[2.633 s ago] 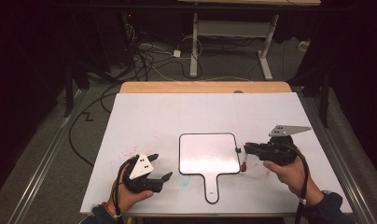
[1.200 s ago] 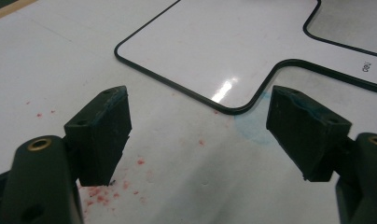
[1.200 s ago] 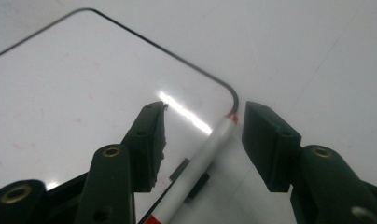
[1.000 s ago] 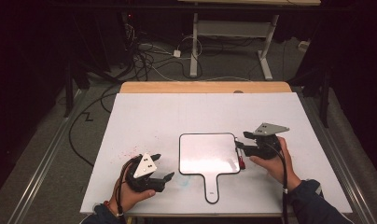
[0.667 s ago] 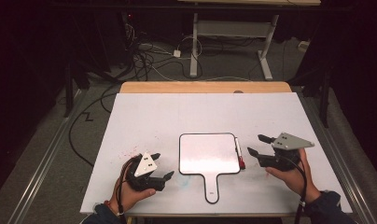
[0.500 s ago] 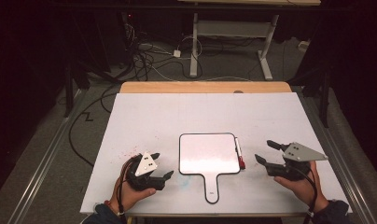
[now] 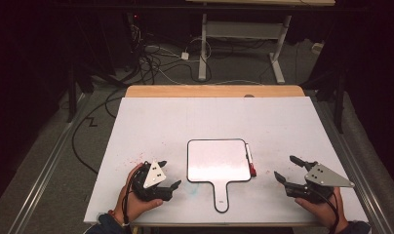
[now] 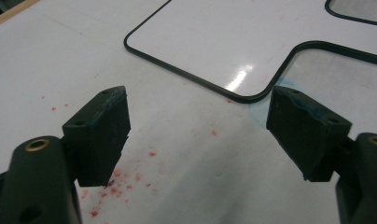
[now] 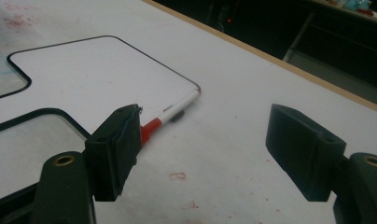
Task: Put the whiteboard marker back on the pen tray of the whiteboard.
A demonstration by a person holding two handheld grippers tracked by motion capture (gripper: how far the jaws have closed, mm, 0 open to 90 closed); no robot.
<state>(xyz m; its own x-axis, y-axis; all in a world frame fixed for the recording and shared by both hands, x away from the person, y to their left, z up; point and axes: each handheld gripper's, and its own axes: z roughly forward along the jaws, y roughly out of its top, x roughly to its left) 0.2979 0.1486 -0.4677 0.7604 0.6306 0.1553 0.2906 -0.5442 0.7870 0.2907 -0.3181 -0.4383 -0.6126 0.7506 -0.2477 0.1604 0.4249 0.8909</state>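
Note:
A small whiteboard point(image 7: 217, 160) with a black rim and a short handle lies flat at the table's middle. Along its right edge rests a white marker point(image 7: 249, 160) with a red cap; in the right gripper view the marker point(image 9: 172, 113) lies just beyond the left jaw. My right gripper point(image 7: 285, 167) sits to the right of the board, apart from the marker. Its jaws have just been opening and hold nothing. My left gripper point(image 7: 168, 174) rests open left of the handle, empty, facing the board's corner point(image 8: 233, 37).
The white table sheet point(image 7: 209, 117) carries red specks near the left gripper point(image 8: 198, 126) and a faint blue smear by the handle. A wooden strip point(image 7: 214, 91) marks the far edge. Cables and another table's legs are on the dark floor beyond.
My right gripper has drawn back from the board's right edge, moving right and toward the near edge with its jaws spread. The marker stays beside the board. The left gripper kept still.

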